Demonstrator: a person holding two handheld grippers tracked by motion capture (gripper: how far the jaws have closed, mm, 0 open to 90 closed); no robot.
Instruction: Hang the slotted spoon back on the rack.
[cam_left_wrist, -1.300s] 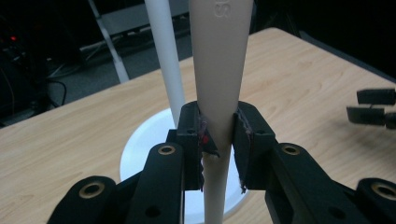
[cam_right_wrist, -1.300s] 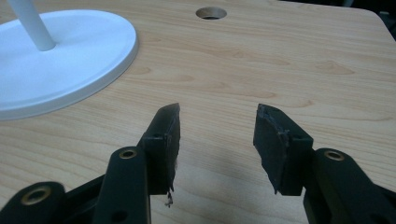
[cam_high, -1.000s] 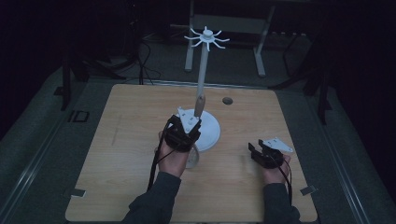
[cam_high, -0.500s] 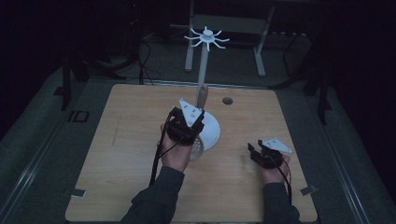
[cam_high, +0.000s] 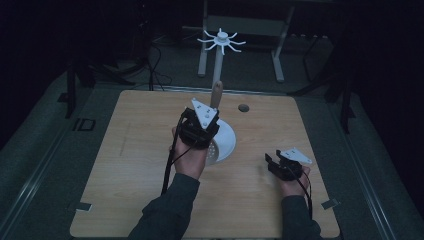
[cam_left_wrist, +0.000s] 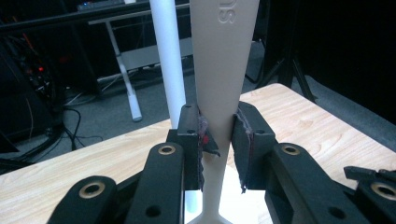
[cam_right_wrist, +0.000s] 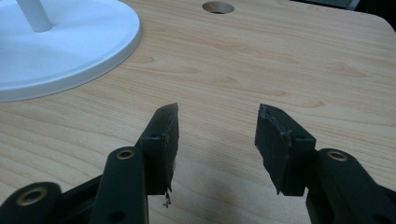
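Observation:
A slotted spoon with a beige handle (cam_high: 216, 93) and a white perforated head (cam_high: 213, 150) is held upright over the table's middle. My left gripper (cam_high: 205, 122) is shut on the handle. In the left gripper view the pads (cam_left_wrist: 243, 135) squeeze the narrow part of the handle (cam_left_wrist: 220, 70), and my left gripper (cam_left_wrist: 218, 135) is just right of the white pole (cam_left_wrist: 167, 56). That pole (cam_high: 218, 65) rises from a round white base (cam_high: 229, 141) to a crown of hooks (cam_high: 221, 40). My right gripper (cam_high: 268, 163) rests low on the table, open and empty (cam_right_wrist: 217, 126).
A small round hole (cam_high: 243, 107) lies in the wooden tabletop (cam_high: 130, 150) right of the stand; it is ahead of the right gripper as the hole (cam_right_wrist: 218, 7). The stand's base (cam_right_wrist: 65, 42) is at that view's upper left. Cables and metal frame legs stand behind the table.
My left gripper has risen and shifted slightly away from the person, carrying the spoon up with it. The right gripper has stayed nearly still on the table.

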